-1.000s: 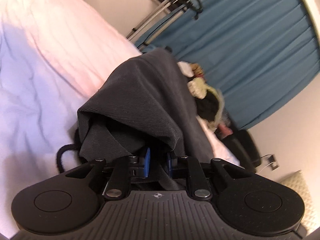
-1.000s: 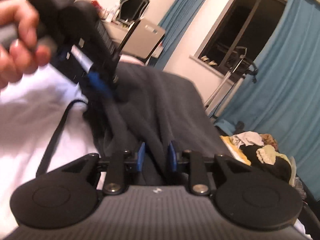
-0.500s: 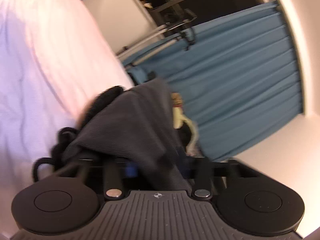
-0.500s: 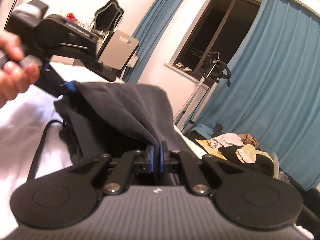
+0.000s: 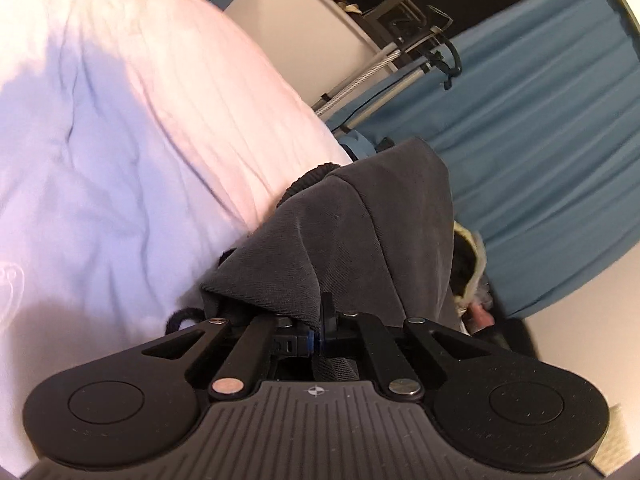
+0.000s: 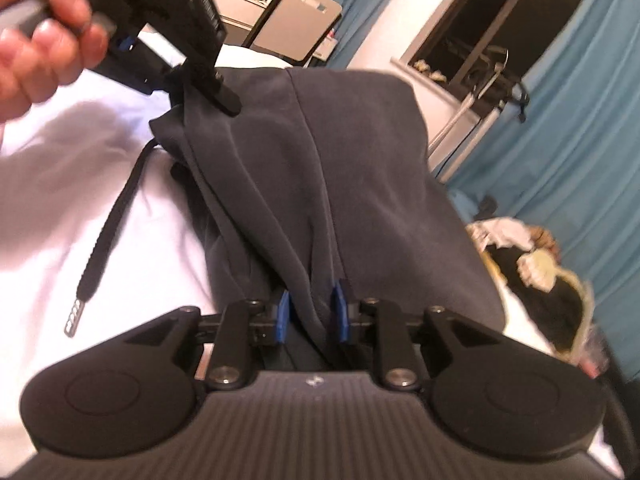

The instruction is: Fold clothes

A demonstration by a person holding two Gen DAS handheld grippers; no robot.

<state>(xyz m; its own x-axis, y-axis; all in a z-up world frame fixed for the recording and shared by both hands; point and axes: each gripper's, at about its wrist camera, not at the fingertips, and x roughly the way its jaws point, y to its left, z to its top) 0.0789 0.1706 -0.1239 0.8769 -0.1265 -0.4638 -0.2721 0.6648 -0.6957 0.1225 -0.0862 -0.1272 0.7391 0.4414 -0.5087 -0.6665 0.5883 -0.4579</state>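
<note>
A dark grey hoodie (image 6: 340, 168) lies on the white bed (image 6: 80, 184), with its black drawstring (image 6: 108, 236) trailing to the left. My left gripper (image 5: 320, 332) is shut on a fold of the hoodie (image 5: 360, 240), which drapes over its fingers. In the right wrist view the left gripper (image 6: 188, 76) grips the hoodie's far corner, held by a hand. My right gripper (image 6: 310, 316) has its blue pads (image 6: 283, 314) parted, with a fold of the hoodie lying loosely between them.
The white bed (image 5: 120, 140) spreads left. A pile of clothes (image 6: 532, 256) lies at the right. Teal curtains (image 5: 540, 140) and a metal rack (image 5: 384, 64) stand behind. A chair and desk (image 6: 296, 28) stand at the back.
My right gripper was shut on the fabric half a second ago; its pads have now parted. My left gripper has closed tight on its fold and the hoodie has been spread out between us.
</note>
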